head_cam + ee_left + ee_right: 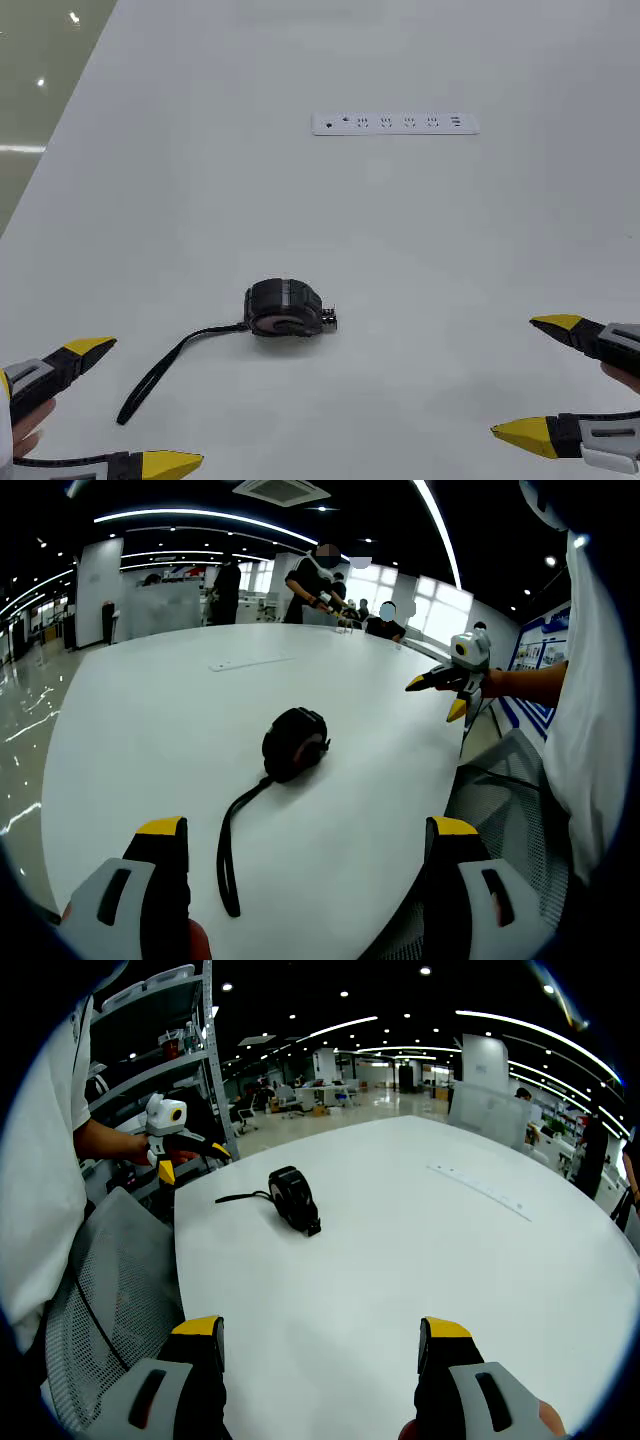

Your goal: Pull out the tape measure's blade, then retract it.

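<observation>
The yellow-tipped left claw (pixel 145 403) sits released at 8 o'clock. The tape (pixel 285 308), a rounded black case trailing a looped strap (pixel 160 375), lies centre on the smooth white tabletop (pixel 400 230). The right claw (pixel 520 376), released, is at 4 o'clock.

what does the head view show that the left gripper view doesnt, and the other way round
Head view: a top-down look at the tape measure, and the separate sockets on the power strip.
Left gripper view: people at the table's far edge, ceiling lights, a mesh chair and the wearer's white shirt.
Both: the white table, the tape measure with its black strap trailing, and the left gripper and right gripper, both open and clear of it.
</observation>
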Tool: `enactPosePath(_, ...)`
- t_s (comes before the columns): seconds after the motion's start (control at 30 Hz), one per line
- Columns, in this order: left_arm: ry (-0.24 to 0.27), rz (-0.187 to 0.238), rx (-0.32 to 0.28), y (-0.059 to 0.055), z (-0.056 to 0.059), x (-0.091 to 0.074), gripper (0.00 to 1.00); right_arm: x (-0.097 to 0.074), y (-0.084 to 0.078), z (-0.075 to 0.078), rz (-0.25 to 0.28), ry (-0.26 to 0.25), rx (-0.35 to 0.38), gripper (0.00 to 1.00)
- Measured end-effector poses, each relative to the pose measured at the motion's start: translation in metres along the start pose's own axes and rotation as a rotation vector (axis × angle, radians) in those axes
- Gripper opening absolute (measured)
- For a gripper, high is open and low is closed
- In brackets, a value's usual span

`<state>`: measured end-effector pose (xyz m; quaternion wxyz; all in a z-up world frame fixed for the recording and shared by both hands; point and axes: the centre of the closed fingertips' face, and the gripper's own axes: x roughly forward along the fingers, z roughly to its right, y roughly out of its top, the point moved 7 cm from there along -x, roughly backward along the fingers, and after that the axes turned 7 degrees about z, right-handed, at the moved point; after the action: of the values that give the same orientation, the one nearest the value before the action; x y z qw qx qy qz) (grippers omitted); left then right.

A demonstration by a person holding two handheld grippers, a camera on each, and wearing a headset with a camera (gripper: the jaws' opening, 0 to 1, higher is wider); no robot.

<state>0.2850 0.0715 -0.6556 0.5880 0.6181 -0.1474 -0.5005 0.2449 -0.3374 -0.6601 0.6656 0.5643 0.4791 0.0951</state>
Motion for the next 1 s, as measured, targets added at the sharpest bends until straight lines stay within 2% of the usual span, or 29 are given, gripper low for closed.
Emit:
enactPosePath(0.2,-0.002,0.002,0.001,0.001,0.0,0.0,0.96,0.0,0.005,0.002,0.02,-0.01,-0.028,0.8)
enactPosePath(0.5,-0.008,-0.007,-0.012,0.0,0.0,0.0,0.93,0.002,0.003,0.0,0.025,-0.013,-0.019,0.8)
enactPosePath(0.57,-0.008,-0.009,-0.008,0.001,0.0,0.0,0.91,0.002,0.002,0.0,0.022,-0.013,-0.014,0.79)
enactPosePath(0.67,-0.013,-0.025,-0.005,-0.001,0.0,0.001,0.81,0.002,0.001,0.001,0.019,-0.009,-0.009,0.76)
enactPosePath(0.77,-0.016,-0.031,-0.008,-0.001,-0.002,0.002,0.77,0.002,0.001,0.002,0.018,-0.01,-0.011,0.76)
enactPosePath(1.0,-0.037,-0.032,0.018,0.005,-0.01,0.011,0.76,0.006,0.001,0.01,0.002,-0.004,-0.019,0.77)
